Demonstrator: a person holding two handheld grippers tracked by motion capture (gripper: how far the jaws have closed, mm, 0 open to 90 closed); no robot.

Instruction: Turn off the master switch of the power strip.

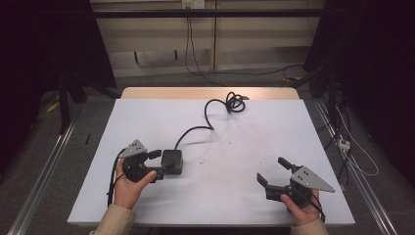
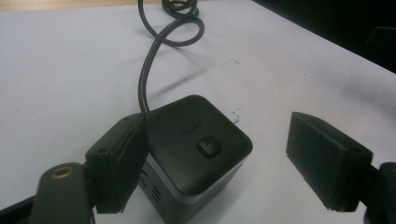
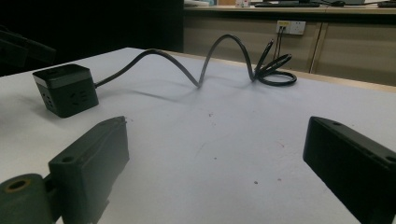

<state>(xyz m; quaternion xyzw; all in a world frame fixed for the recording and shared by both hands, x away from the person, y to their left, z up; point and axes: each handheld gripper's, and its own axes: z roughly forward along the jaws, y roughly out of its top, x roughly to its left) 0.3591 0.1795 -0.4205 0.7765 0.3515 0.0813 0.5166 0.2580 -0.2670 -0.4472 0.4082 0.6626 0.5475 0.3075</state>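
On the white table (image 1: pixel 235 147), left-centre, sits a black cube power strip (image 1: pixel 172 162) w/ a button on top; its black cable (image 1: pixel 195 129) runs toward the far edge & ends in a coil. Left gripper (image 1: pixel 155 163) is at the cube: jaws apart, one pad right against the cube's side, the other well clear, so no clamp. Right gripper (image 1: pixel 272 171) rests near the table's right front, jaws wide apart w/ nothing between them, well apart from the cube.
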